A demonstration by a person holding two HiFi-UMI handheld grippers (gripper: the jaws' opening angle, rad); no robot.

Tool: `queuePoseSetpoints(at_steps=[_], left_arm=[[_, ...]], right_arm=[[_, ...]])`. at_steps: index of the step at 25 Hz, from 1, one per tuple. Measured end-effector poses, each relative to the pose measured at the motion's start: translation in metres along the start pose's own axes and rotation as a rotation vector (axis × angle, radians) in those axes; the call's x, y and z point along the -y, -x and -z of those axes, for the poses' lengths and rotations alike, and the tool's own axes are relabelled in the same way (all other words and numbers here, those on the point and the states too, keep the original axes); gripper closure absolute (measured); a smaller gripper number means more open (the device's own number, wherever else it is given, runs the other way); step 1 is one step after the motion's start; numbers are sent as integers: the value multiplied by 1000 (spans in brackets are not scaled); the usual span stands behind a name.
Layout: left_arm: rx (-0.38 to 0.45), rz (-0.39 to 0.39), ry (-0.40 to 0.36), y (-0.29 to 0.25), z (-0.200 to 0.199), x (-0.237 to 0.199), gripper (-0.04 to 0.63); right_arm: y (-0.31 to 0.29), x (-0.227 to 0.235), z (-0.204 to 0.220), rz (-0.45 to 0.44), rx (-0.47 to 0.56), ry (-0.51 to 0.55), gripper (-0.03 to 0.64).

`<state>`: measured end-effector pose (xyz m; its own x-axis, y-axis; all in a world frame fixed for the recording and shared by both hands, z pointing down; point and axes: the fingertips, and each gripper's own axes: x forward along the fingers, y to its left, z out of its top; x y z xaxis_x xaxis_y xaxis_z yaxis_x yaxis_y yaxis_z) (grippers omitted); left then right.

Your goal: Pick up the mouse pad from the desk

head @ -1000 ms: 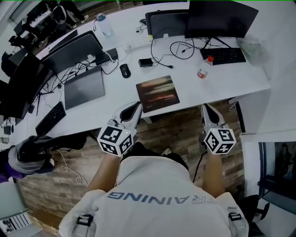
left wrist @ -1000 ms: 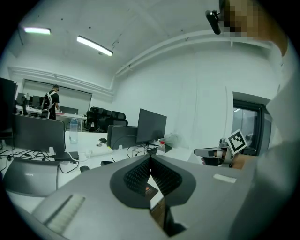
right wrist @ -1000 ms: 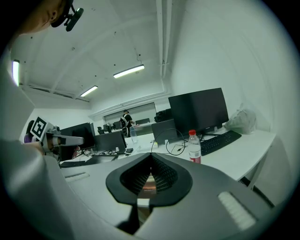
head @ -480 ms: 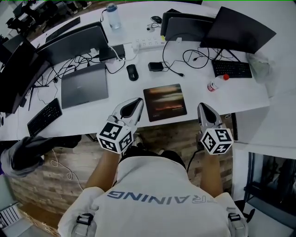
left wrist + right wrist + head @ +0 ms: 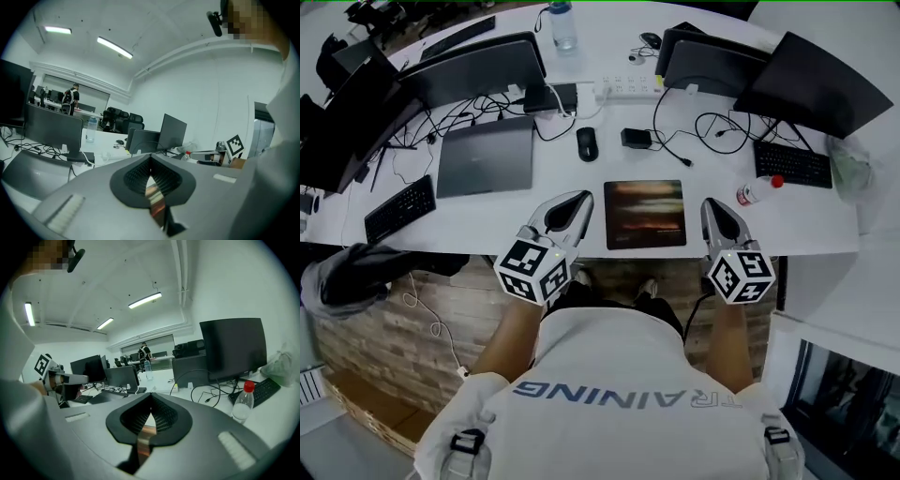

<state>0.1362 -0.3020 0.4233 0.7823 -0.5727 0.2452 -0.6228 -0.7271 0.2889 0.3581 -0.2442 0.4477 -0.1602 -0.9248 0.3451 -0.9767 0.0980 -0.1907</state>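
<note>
The mouse pad (image 5: 645, 215) lies flat on the white desk (image 5: 487, 211), in the middle of the head view. Its near edge sits close to the desk's front edge. Nobody is holding it yet.

The left gripper (image 5: 574, 204) is just left of the pad. The right gripper (image 5: 713, 208) is just right of it. The pad is between them, and I don't think either one touches it. On both grippers the two fingers are pressed together with nothing held.

I think the next job is to get a grip on the pad. The fingers need to open first. The pad is thin and flat, so it looks hard to pinch from above. A good way may be to pull it a little toward the front edge until one side hangs off. Then one finger can go under and one on top.

Other things sit higher up in the head view. There is a black mouse (image 5: 587, 142), a small black box (image 5: 636, 138) with a cable, and a grey laptop (image 5: 486, 156) to the left. A small bottle with a red cap (image 5: 757, 190) stands near the pad, to its right, and I think it could be knocked over. A keyboard (image 5: 794, 164) lies further right. Nothing lies on the pad itself.
</note>
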Motion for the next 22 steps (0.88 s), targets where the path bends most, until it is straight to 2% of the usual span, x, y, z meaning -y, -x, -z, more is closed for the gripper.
queuePoseSetpoints(at_steps=[6,8,13,18,20,22], left_arm=[[22,-68,9,-5,-6,17,595],[18,-79,15,-8,-2,22,595],[-9,-88,36,-11,15,27,595],[-32,-113,49,-9,29,22,595],[-43,-124,55,-8,33,19,595],[-51,-130,61,-8,37,18,595]], right_arm=[[-5,24,-4,-63,-41,23,588],[-6,34,8,-73,-86,21,509],[-17,45,43,-72,-210,59,397],[-30,41,64,-102,-268,74,283],[-34,38,74,-117,-306,99,219],[-38,33,90,-138,-362,137,190]])
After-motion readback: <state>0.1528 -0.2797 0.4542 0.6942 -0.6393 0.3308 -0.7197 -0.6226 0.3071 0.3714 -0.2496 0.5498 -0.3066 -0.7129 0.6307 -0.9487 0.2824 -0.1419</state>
